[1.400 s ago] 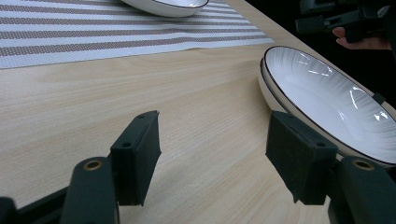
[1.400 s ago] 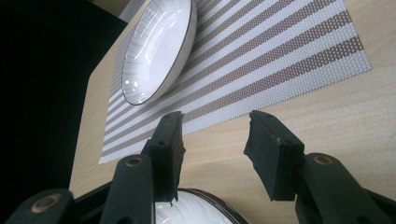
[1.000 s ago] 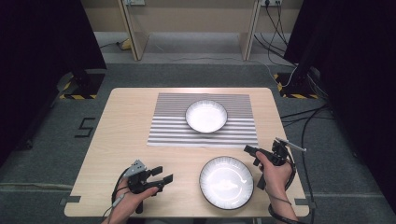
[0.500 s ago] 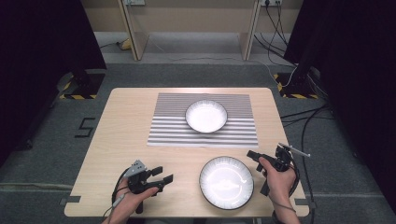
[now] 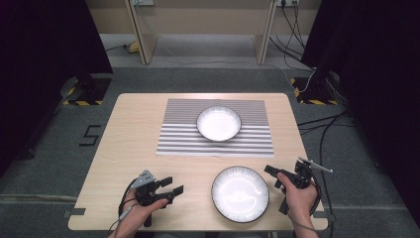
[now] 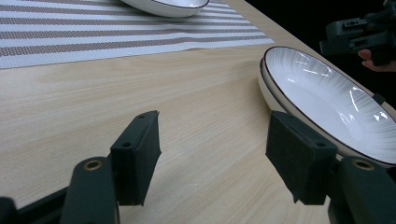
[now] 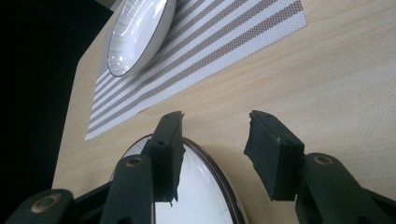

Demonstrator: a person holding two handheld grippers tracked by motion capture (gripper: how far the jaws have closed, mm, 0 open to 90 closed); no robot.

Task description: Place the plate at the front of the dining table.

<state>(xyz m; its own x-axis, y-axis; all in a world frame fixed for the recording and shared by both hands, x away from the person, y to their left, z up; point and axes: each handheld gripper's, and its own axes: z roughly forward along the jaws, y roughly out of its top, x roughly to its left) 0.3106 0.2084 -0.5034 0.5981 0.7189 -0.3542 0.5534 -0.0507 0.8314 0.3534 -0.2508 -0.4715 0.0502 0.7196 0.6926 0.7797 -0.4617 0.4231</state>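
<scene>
- Far bowl [image 5: 219, 123] sits on striped mat [image 5: 173, 141]; near bowl [image 5: 240, 193] on bare table [image 5: 133, 124], apparently not yet placed.
- Left gripper [image 5: 171, 189] and right gripper [image 5: 272, 177]: jaws apart, empty.

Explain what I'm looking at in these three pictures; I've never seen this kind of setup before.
No robot here: a person holds a two-jaw tool in each hand. The high view looks down on a wooden table. The left hand-held gripper and right hand-held gripper are both open and hold nothing. The other two pictures come from cameras riding on those tools, looking along their black jaws. A striped placemat carries one white plate; a second plate sits on bare wood between the tools.
</scene>
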